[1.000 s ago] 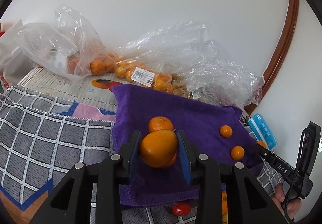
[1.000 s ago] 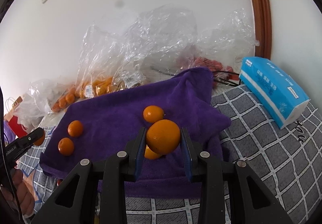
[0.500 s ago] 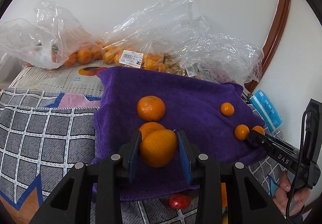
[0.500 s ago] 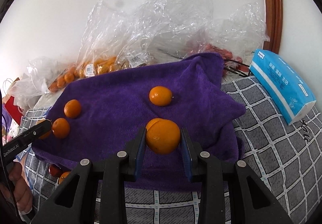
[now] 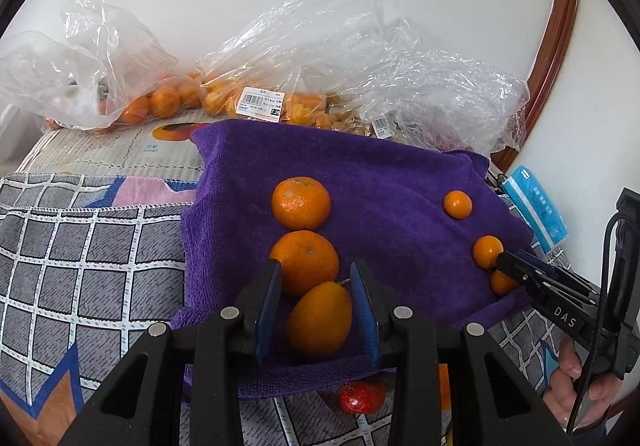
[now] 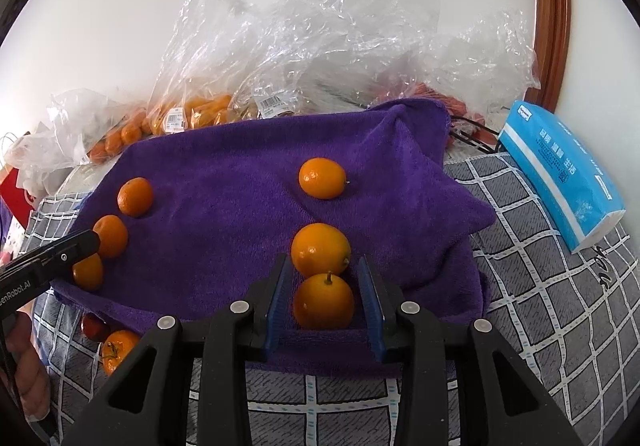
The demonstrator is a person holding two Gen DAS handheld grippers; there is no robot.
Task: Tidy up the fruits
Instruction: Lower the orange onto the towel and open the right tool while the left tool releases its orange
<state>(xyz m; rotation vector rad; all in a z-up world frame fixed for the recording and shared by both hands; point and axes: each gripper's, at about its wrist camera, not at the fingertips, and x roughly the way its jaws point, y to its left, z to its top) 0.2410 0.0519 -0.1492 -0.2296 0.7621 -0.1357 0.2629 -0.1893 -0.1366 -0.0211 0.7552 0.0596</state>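
A purple towel (image 5: 400,173) carries two rows of orange fruit. My left gripper (image 5: 316,264) is shut on an oval orange fruit (image 5: 320,320), which is tipped and touches the towel. It sits just behind two mandarins (image 5: 306,262) in the left row. In the right wrist view, a small round orange fruit (image 6: 324,302) lies on the towel (image 6: 220,165) behind two others (image 6: 320,249). My right gripper (image 6: 323,260) straddles it with jaws opening, and a gap shows on each side. Each gripper's tip shows at the edge of the other view, at the opposite row.
Clear plastic bags (image 5: 256,85) of oranges are piled along the white wall behind the towel. A blue tissue pack (image 6: 560,173) lies right of the towel on the checked cloth. A red fruit (image 5: 362,396) and a small orange (image 6: 116,350) lie off the towel's near edge.
Both grippers came down to the towel's near edge with their fruit. The right jaws have loosened and its fruit now lies free. The left fruit has tipped and sits lower between the pads.
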